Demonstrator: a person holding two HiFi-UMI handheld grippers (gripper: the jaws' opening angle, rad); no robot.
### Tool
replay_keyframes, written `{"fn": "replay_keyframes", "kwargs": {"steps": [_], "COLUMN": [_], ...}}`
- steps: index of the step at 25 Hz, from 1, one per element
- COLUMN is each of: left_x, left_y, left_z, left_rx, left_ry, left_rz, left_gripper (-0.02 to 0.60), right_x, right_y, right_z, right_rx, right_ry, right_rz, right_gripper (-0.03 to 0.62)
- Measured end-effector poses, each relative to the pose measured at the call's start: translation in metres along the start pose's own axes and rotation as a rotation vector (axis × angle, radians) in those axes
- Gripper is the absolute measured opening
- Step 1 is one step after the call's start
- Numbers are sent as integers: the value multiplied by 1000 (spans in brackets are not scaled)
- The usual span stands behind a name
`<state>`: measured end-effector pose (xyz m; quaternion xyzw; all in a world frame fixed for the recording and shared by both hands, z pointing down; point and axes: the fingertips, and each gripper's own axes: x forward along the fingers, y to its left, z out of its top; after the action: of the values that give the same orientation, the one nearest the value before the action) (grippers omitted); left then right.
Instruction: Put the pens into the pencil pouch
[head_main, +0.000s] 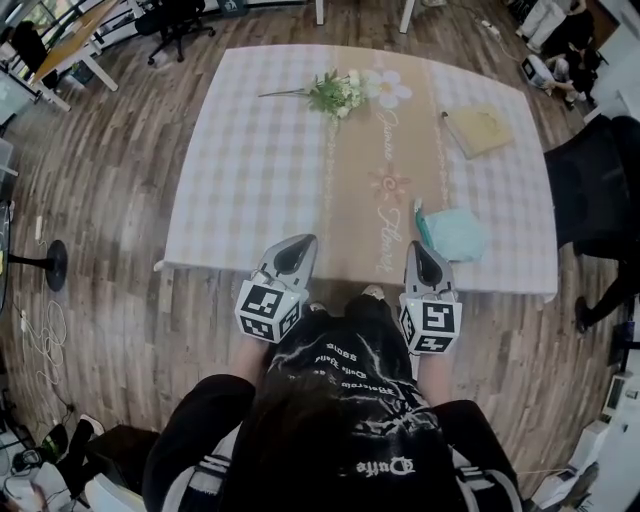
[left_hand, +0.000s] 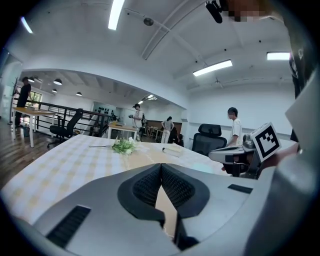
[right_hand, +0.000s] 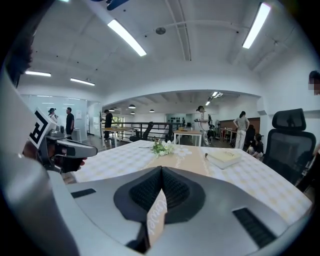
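1. Grippers: the left gripper (head_main: 303, 243) and the right gripper (head_main: 418, 248) both hang at the near edge of the bench (head_main: 250, 170), close in front of the person and pointing out across it.
2. Each gripper's own view shows its jaws clenched, ribbed pads pressed together with nothing between them. Both are empty.
3. Pouch: the pale teal pencil pouch (head_main: 458, 234) lies near the bench's near edge, toward the right corner, just beyond the right gripper.
4. A darker teal pen (head_main: 421, 222) runs along the pouch's left side, right against it. From where I stand I cannot tell whether it lies beside the pouch or has one end tucked into it. I see no other pen on the bench.
5. A spray of flowers (head_main: 335, 93) lies at the middle of the far edge and a notebook (head_main: 478, 130) toward the far right corner. Neither belongs to the job.
6. Step in hand, as I judge it: nothing is being carried or held open, so this is a pause between moves, with that one pen the only piece of work in sight.
7. The next move, I'd say, falls to the right gripper, being nearest. It would need to open, drop to the pen and pinch it across its thin barrel. The left gripper would have to cross over to steady the soft pouch or hold its mouth open, or the fabric will likely slide.
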<state>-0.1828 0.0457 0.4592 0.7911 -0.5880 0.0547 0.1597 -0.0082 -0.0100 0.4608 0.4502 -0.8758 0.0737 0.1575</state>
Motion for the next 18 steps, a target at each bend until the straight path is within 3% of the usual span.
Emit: {"fn": "replay_keyframes", "kwargs": {"steps": [18], "left_x": [1], "left_y": [9], "left_z": [3], "left_rx": [-6], "left_ry": [-9], "left_rz": [26], "left_gripper": [20], "right_x": [6], "right_y": [1], "right_z": [14], "right_rx": [-61], "right_ry": [-24], "right_rz": [5], "right_gripper": [6]}}
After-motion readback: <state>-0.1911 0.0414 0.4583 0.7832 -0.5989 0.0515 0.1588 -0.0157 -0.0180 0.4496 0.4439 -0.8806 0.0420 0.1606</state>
